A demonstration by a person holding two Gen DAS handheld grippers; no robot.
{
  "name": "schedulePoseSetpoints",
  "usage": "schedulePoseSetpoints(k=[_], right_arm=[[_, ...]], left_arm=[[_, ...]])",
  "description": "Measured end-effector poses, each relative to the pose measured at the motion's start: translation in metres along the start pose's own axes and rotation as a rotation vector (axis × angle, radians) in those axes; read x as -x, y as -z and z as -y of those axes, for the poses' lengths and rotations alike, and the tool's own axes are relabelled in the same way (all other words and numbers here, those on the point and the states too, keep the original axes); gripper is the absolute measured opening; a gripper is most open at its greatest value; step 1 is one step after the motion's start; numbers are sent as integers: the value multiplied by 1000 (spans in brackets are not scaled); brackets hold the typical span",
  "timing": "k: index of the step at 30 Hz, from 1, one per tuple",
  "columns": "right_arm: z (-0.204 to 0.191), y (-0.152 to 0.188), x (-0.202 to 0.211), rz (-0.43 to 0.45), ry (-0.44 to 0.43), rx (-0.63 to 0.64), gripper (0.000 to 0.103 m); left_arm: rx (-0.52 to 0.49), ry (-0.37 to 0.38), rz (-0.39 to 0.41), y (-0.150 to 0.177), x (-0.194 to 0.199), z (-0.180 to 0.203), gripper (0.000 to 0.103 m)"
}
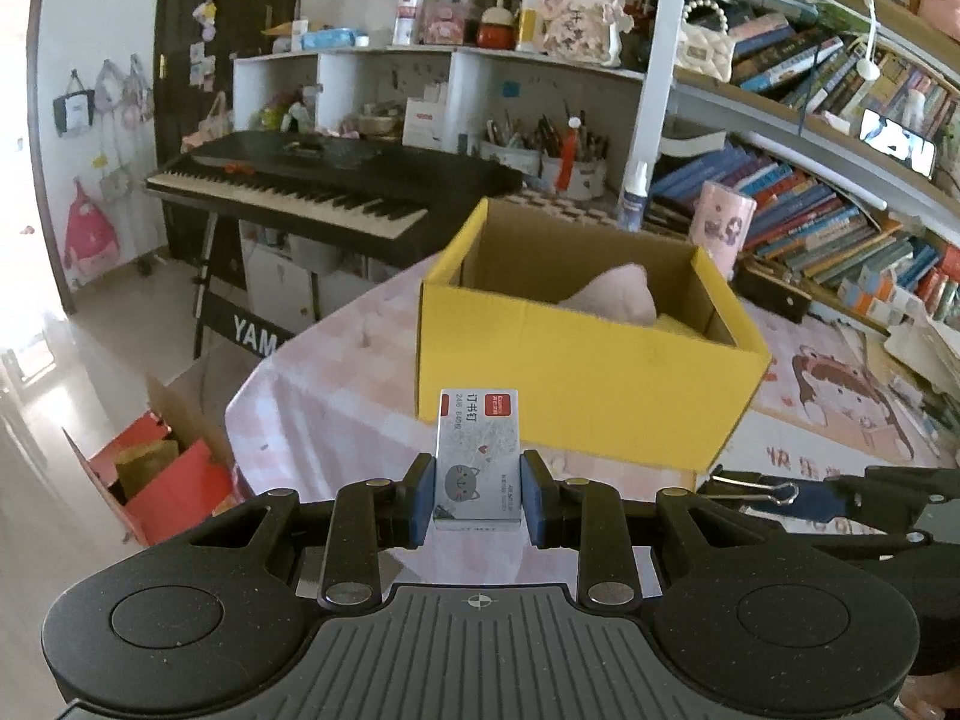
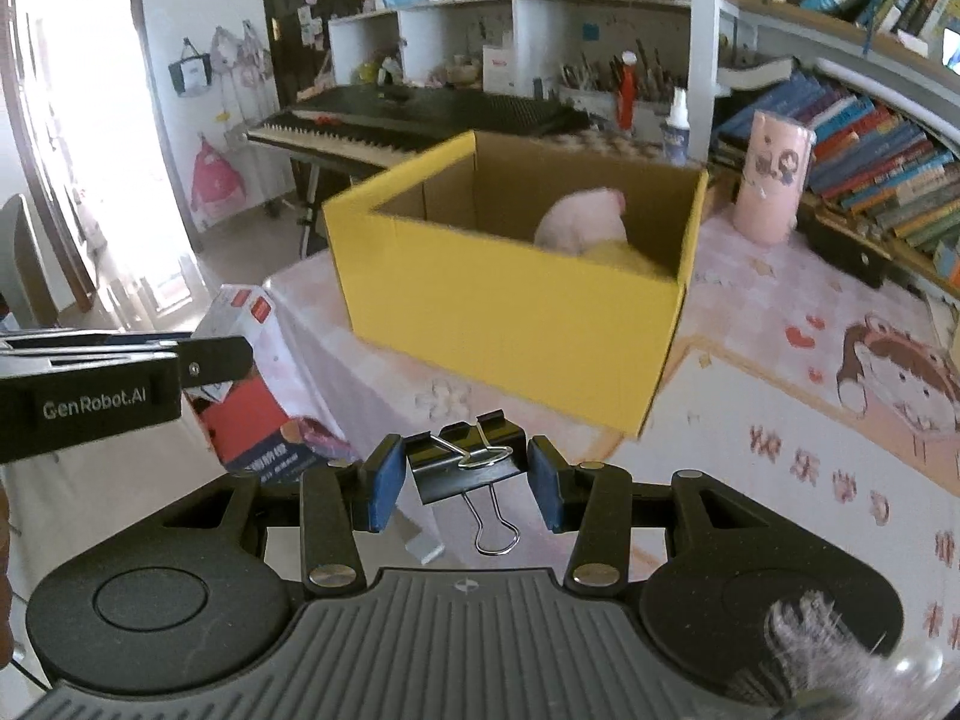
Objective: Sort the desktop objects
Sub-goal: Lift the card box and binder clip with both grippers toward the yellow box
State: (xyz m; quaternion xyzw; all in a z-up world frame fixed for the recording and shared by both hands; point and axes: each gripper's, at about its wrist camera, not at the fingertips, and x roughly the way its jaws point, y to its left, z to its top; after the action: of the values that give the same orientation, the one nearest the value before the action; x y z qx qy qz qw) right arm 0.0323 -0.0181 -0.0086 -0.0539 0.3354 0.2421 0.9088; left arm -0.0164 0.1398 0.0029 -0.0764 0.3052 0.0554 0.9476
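Note:
My left gripper (image 1: 478, 495) is shut on a small grey staple box (image 1: 477, 459) with a cat drawing and red label, held upright in front of the yellow cardboard box (image 1: 576, 396). My right gripper (image 2: 467, 477) is shut on a black binder clip (image 2: 468, 465), its wire handles hanging down. The yellow box (image 2: 510, 312) stands open on the pink tablecloth, with a pink plush (image 2: 582, 222) and something yellow inside. In the left wrist view the right gripper (image 1: 810, 498) with its clip shows at the right edge. The left gripper body (image 2: 90, 384) shows at the left of the right wrist view.
A pink cylinder (image 2: 774, 180) stands behind the box to the right. Bookshelves (image 1: 840, 210) line the right side. A black keyboard piano (image 1: 312, 186) stands beyond the table's left edge. A red carton (image 1: 162, 480) sits on the floor, left of the table (image 2: 780, 420).

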Motion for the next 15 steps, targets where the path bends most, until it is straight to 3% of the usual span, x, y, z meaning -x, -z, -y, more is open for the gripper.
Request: schedulePoseSetpoints(k=[15], right_arm=[[43,-78,-35,112,-42,17,42]], left_arm=[[-19,-37,60,-61,-50,24,28]])
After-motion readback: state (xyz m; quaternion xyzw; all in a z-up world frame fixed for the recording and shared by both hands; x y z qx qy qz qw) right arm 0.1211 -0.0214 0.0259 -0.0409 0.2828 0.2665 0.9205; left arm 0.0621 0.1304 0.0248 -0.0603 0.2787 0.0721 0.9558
